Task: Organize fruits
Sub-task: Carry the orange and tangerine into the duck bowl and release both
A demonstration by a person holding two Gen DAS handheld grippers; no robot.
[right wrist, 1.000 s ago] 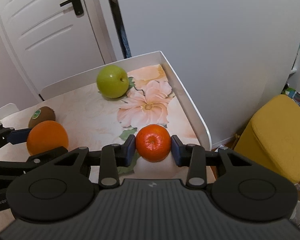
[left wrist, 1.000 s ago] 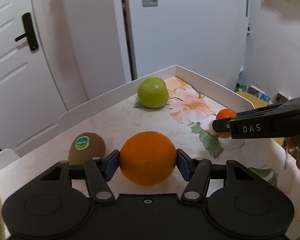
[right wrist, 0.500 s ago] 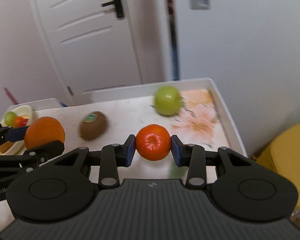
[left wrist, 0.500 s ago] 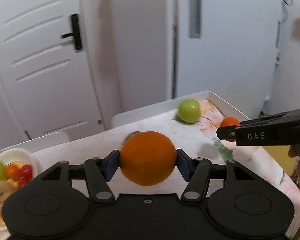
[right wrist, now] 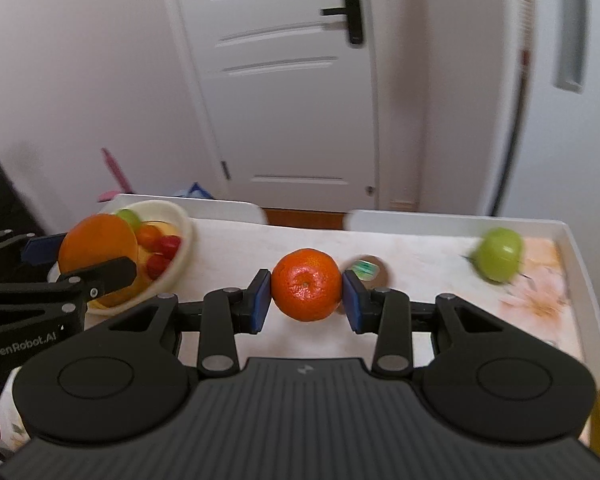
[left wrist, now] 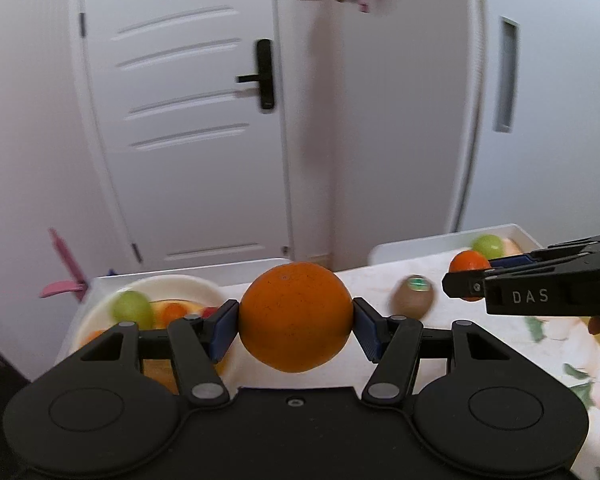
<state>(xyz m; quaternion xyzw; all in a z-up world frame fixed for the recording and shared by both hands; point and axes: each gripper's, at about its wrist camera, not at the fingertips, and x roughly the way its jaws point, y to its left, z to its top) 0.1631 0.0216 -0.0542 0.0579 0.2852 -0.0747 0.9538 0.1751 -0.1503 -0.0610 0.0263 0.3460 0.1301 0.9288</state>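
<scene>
Clenched on fruit, both pairs of jaws: left gripper [left wrist: 296, 330] on the orange [left wrist: 296, 316], right gripper [right wrist: 306, 292] on the tangerine [right wrist: 306, 290]. Blue pads [left wrist: 224, 330] pressed flat against the orange's widest girth, one per side; same hold on the tangerine. Both fruits carried clear of the table [right wrist: 228, 248], not resting on anything.

Seen from the right wrist: orange hanging just over the near rim of the bowl [right wrist: 180, 220], already stocked with a green fruit and small red and orange ones. Tangerine further right, above bare tabletop, well short of the bowl. Kiwi [right wrist: 366, 270] lying on the table just behind the tangerine, partly hidden by a pad. Apple [right wrist: 498, 254] far right on the flowered patch, near the raised edge. Background blurred.

Judged on handling: orange firm, fairly heavy, pebbled rind giving decent friction; equator grip sound, poles likely to slip. Tangerine lighter, looser-skinned, softer; gentle squeeze enough, too much likely to bruise or split. Both round, so liable to roll off the bowl's heap if dropped from height; better lowered into a gap, then released.
</scene>
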